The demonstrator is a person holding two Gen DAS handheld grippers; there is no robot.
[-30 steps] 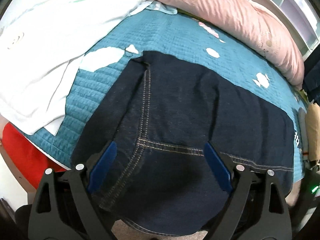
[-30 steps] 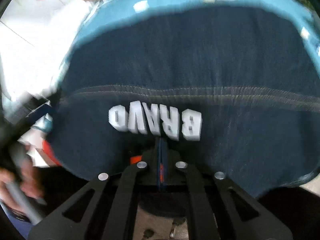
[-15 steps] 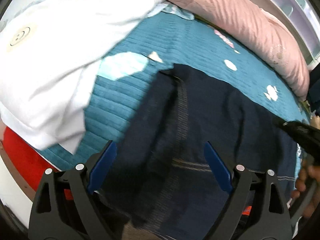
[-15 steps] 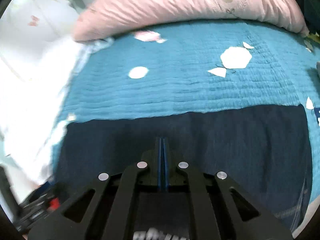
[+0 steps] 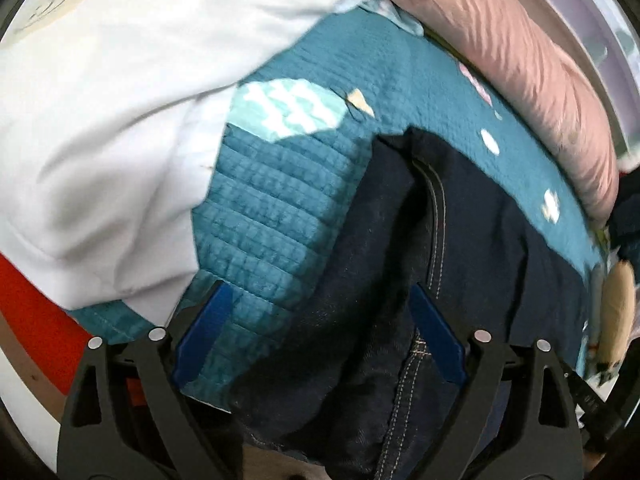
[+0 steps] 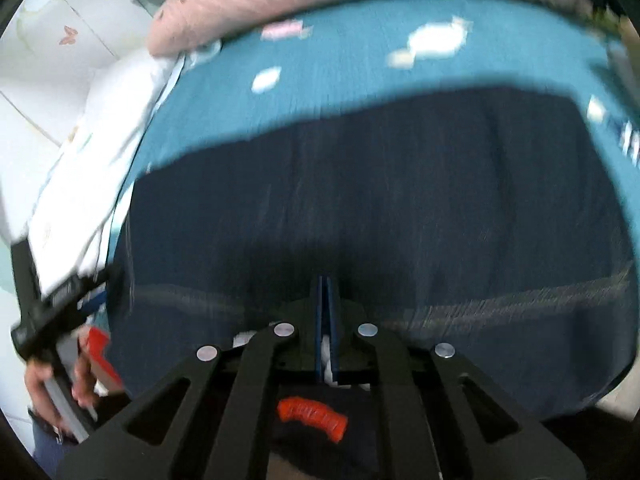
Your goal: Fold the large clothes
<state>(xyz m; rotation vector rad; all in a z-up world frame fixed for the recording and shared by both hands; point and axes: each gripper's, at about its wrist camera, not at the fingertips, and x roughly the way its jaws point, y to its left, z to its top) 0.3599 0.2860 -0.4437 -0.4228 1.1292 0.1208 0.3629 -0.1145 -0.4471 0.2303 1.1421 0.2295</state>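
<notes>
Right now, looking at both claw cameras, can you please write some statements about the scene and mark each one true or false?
1. The left claw stands open above the dark denim garment. True.
2. The right claw is wide open. False: its blue pads are pressed together.
3. The garment lies on a red blanket. False: it lies on a teal quilted blanket.
4. A pink pillow lies along the far edge of the blanket. True.
5. White fabric lies to the left of the garment. True.
</notes>
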